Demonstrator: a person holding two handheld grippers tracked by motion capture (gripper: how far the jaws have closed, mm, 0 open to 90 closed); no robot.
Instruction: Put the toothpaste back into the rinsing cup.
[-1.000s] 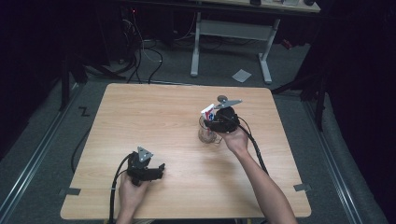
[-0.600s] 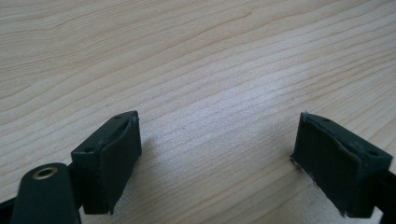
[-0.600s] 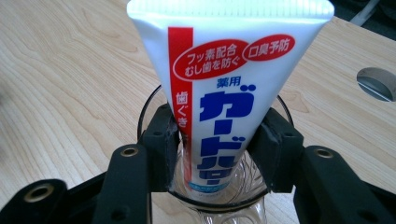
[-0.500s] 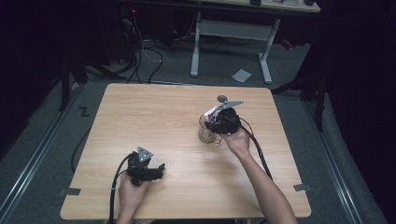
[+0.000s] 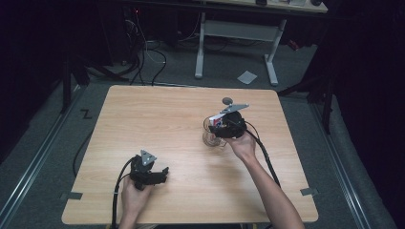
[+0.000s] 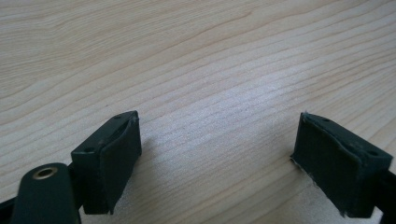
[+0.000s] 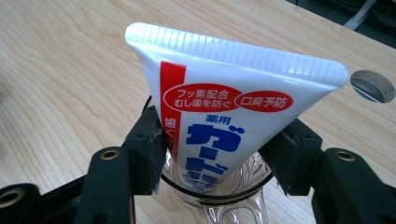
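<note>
Black padded jaws of the right claw (image 7: 219, 154) stand on either side of one white toothpaste tube with red and blue print (image 7: 224, 116), having just been opening; the left pad looks to touch the tube, the right stands just clear. That tube sits cap-down and tilted in one clear glass cup (image 7: 219, 196), right of the wooden counter's (image 5: 157, 119) middle. Its forearm reaches in from the lower right. One left claw (image 6: 217, 158) rests low near the front edge, jaws wide and empty, hand behind it.
</note>
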